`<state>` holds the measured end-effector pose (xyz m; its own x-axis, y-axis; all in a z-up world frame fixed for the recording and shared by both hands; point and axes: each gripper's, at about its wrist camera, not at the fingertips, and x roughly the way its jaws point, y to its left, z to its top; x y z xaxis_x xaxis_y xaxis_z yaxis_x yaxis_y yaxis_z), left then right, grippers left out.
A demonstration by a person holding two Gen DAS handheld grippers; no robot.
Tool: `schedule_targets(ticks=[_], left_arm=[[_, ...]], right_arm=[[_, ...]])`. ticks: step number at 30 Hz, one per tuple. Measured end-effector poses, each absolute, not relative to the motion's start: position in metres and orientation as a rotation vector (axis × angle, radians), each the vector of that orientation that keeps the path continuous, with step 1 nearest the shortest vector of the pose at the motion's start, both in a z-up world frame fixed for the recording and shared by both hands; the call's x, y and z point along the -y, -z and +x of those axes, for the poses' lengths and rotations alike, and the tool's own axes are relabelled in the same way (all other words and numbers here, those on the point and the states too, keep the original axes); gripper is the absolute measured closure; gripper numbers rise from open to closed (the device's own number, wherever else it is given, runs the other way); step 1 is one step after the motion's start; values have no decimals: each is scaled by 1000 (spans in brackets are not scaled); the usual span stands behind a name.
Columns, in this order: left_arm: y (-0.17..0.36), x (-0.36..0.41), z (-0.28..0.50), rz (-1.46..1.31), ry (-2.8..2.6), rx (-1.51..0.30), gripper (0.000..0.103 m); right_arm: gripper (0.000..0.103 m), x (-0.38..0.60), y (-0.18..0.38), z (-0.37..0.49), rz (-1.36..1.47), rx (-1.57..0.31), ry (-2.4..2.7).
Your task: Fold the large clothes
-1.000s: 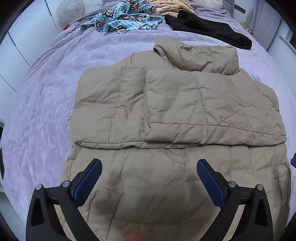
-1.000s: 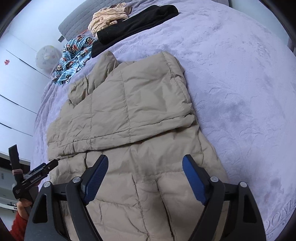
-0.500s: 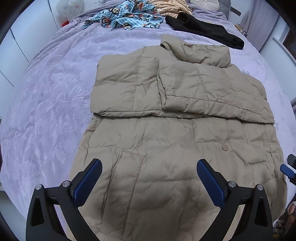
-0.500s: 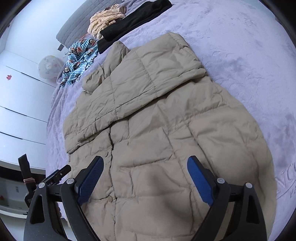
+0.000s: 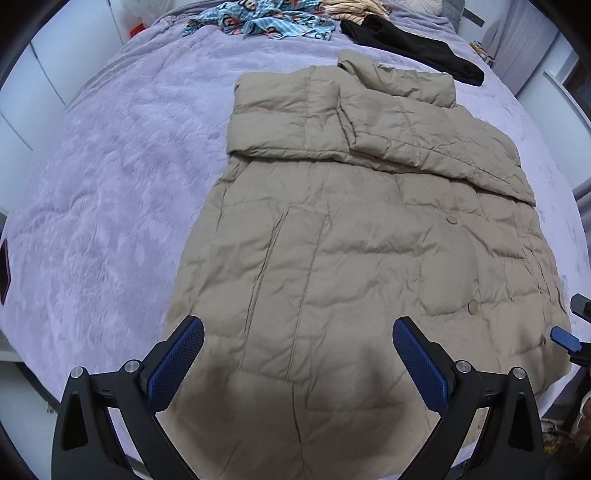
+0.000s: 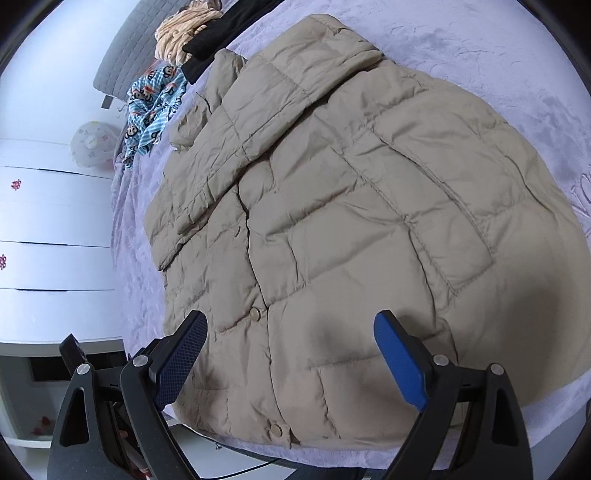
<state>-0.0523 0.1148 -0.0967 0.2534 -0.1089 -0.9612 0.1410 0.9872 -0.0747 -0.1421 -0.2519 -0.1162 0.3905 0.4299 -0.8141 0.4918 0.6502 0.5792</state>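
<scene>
A large tan quilted puffer coat (image 5: pixel 369 236) lies flat on a lilac bed cover (image 5: pixel 110 192), collar at the far end, both sleeves folded across the chest. It also shows in the right wrist view (image 6: pixel 351 221). My left gripper (image 5: pixel 297 358) is open and empty, hovering over the coat's hem near its left part. My right gripper (image 6: pixel 291 360) is open and empty, over the hem's right part. Its blue fingertip shows at the right edge of the left wrist view (image 5: pixel 565 338).
At the head of the bed lie a blue monkey-print garment (image 5: pixel 266 22), a black garment (image 5: pixel 410 44) and a beige striped one (image 6: pixel 184 33). White drawers (image 6: pixel 48 229) stand beside the bed. The bed's foot edge is just below the hem.
Both grippers have pulled back toward the foot of the bed, from over the coat's middle to its hem. More of the lower coat and its buttons is in view. The coat has not moved.
</scene>
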Motion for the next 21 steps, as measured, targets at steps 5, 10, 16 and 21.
schedule_targets(ticks=[5,10,16,21], left_arm=[[101,-122,-78,44,91,-1355,1],[99,-118,-100,26,64,-1374,1],[89,-126,-123,-49,47,-1357,1],[85,-159,-144,-191,47,-1366,1]], right_arm=[[10,255,116,-152,946,-1254,37],[10,270,111,-168,986,-1274,34],[10,296,109,-201,1006,-1276,75],[10,316,117,-230,1084,-1253,115]])
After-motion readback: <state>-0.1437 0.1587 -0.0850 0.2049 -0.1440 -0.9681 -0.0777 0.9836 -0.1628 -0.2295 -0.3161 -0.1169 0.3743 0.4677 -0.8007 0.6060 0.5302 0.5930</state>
